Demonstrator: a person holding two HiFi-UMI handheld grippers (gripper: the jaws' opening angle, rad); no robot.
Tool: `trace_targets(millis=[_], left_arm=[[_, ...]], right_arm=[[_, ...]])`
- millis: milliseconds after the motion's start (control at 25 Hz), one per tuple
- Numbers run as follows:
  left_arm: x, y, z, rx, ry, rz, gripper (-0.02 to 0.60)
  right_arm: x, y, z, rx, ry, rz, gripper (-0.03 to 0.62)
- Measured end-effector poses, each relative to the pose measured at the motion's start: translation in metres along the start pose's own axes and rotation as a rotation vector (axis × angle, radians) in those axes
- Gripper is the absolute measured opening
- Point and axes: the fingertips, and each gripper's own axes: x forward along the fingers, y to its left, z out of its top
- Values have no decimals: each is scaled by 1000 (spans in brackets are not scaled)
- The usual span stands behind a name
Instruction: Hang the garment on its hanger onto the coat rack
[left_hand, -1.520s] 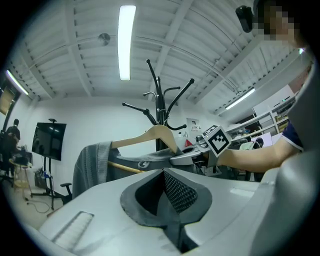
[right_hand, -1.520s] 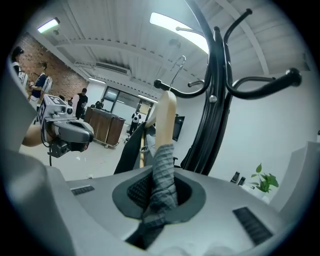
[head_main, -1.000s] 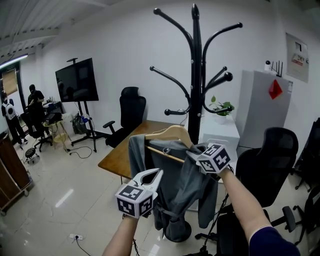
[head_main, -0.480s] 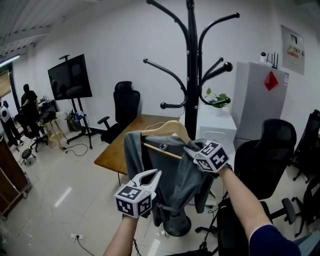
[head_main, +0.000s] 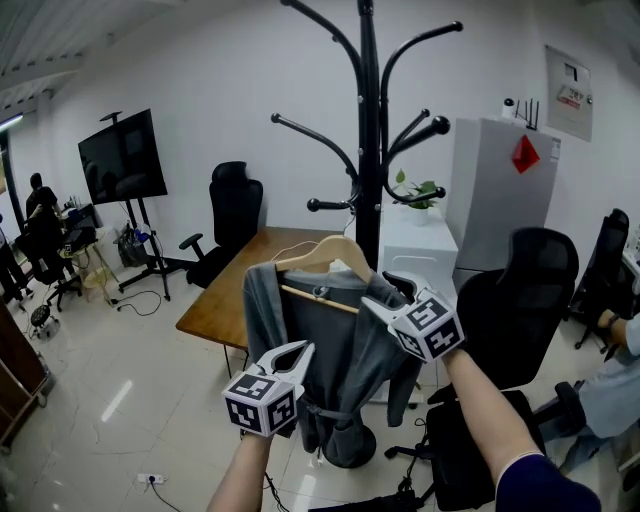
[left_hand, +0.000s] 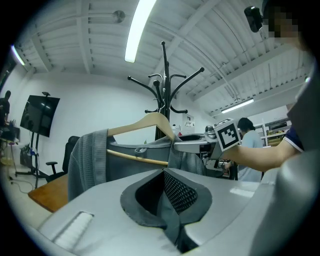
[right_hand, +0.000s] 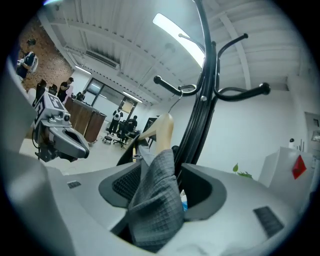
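Now grey waffle-knit garment (head_main: 340, 340) on pale wooden hanger (head_main: 325, 255), hooked over lower arm of black metal coat rack (head_main: 366, 120), right gripper (head_main: 385, 295) jaws just opening, loose around its fabric, left gripper (head_main: 300, 352) clenched, empty.

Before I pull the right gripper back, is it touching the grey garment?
Touching. The right gripper view shows the grey garment draped on the right gripper between its jaws, which have just been opening.

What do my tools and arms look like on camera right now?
Both the left tool and right tool have pale grey jaws with dark textured pads and a cube of black-and-white square markers. The right arm wears a dark blue sleeve; the left forearm shows none.
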Motion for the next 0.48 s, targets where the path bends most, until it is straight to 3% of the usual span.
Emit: trace_targets(millis=[280, 480], left_arm=[[2, -7, -21, -42, 26, -44, -14], [4, -13, -19, -54, 12, -73, -14]], right_arm=[[-62, 21, 38, -28, -164, -93, 266], [-87, 64, 52, 84, -260, 13, 204]])
